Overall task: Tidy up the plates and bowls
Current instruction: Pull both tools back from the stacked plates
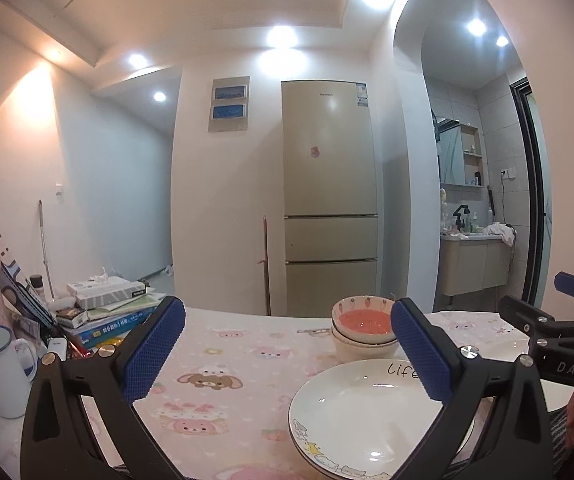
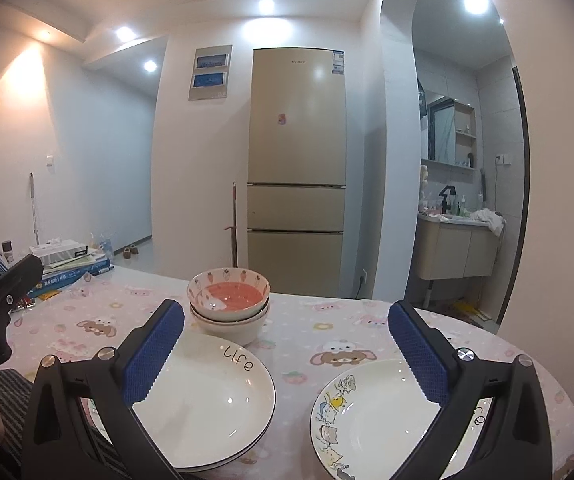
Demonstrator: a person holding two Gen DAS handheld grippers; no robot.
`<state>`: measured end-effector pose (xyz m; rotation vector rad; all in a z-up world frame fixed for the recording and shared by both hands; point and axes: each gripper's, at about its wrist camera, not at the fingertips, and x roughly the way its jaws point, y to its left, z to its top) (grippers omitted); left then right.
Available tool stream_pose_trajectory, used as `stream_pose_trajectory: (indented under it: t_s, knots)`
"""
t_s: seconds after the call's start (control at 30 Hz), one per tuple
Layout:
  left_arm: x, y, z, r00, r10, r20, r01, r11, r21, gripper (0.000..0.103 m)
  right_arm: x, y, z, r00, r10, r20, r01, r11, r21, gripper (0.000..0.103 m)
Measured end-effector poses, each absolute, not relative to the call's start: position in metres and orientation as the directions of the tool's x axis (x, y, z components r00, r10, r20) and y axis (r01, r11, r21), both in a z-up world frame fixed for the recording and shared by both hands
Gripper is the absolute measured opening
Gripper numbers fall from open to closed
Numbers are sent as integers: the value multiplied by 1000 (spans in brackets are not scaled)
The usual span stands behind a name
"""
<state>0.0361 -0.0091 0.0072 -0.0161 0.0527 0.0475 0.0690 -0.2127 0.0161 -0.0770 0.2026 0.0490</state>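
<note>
Both my left gripper (image 1: 287, 354) and right gripper (image 2: 283, 354) hang released and empty. The lone white cartoon-rimmed ceramic plate (image 2: 371, 420) sits beside the stacked white "Life" plates (image 2: 211, 392); I should pinch its rim, lift it level and lower it gently onto the stack.
</note>
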Motion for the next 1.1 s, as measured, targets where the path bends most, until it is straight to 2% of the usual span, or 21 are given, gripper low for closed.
stream_pose_trajectory:
  t_s: [0.27, 0.43, 0.57, 0.73, 0.83, 1.0, 1.1]
  knots:
    - [31, -18, 0, 998, 41, -47, -41, 999, 11, 103, 60, -209, 18, 988, 19, -152, -36, 993, -109, 103]
    - [23, -29, -3, 999, 33, -20, -32, 998, 53, 103, 59, -217, 7, 987, 40, -155, -47, 998, -47, 103]
    - [14, -33, -2, 999, 47, 25, -49, 996, 72, 103, 48, -227, 8, 995, 29, -100, -30, 1000, -6, 103]
    - [11, -40, -2, 999, 28, 47, -33, 994, 103, 103, 38, -224, 9, 998, 22, -63, -24, 999, -25, 103]
    - [8, -37, -1, 998, 24, 60, -29, 995, 92, 103, 34, -220, 9, 999, 22, -49, -25, 998, -50, 103]
    - [17, -32, -2, 1000, 18, 21, -19, 998, 64, 103, 29, -215, 11, 1000, -11, -26, 9, 997, -74, 103]
    - [15, -29, -2, 999, 20, 28, -21, 999, 48, 103, 28, -214, 12, 1000, -16, -21, 14, 997, -74, 103]
